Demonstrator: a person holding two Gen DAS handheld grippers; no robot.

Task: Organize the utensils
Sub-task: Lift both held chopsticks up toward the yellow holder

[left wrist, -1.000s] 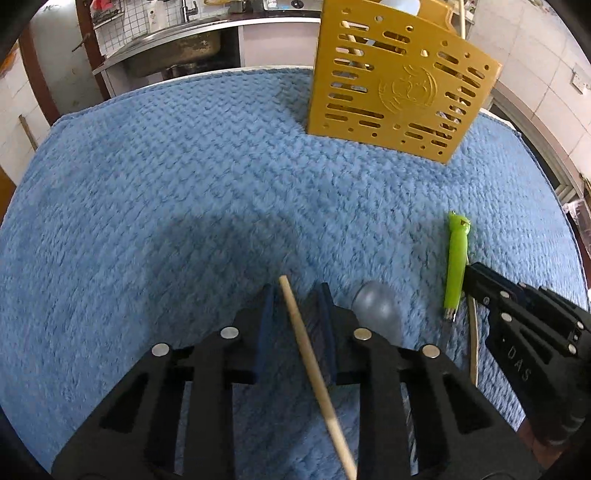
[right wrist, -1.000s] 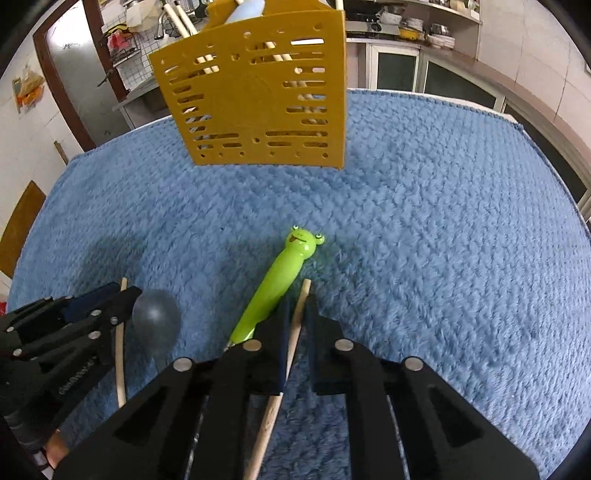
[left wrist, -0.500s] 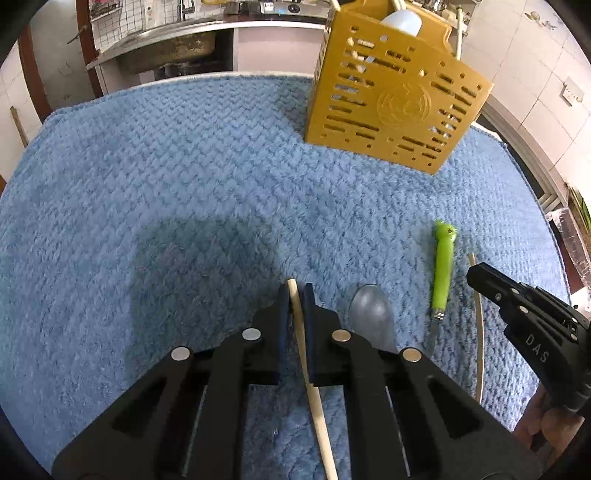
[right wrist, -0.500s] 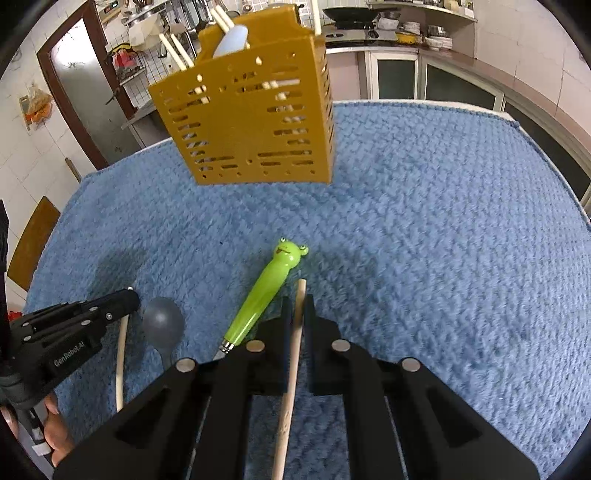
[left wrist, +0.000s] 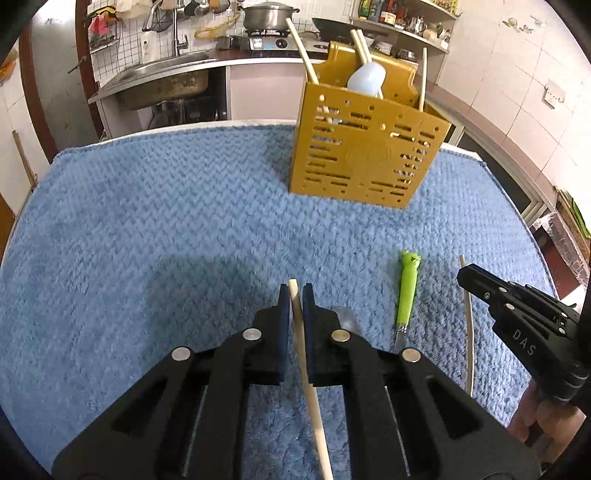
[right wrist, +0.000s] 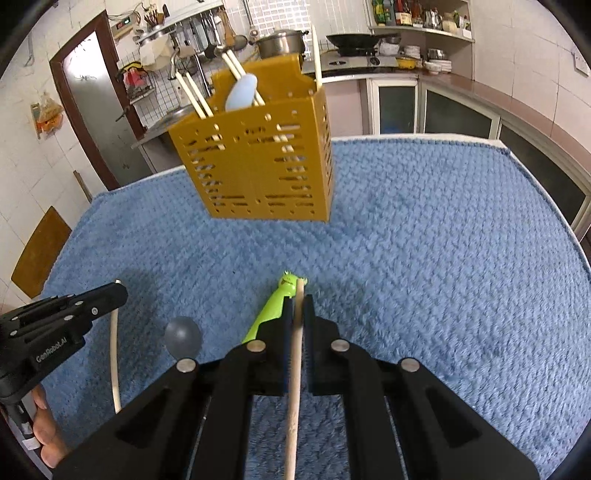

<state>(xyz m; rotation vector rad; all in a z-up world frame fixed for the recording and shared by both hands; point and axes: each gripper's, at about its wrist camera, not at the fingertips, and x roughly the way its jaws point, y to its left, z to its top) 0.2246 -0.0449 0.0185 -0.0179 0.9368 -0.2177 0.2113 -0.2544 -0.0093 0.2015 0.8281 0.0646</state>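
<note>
My left gripper is shut on a pale chopstick and holds it above the blue towel. My right gripper is shut on a wooden chopstick, also lifted. The yellow slotted utensil holder stands at the far side, with several chopsticks and a pale blue spoon in it; it also shows in the right wrist view. A green frog-handled utensil and a grey spoon lie on the towel between the grippers.
The towel covers the whole table. A sink and a stove with a pot stand behind the table. A wooden board leans against the wall on the left.
Both grippers have risen from the towel with their chopsticks. The left one closed on its chopstick first. The holder now shows fully, top included.
</note>
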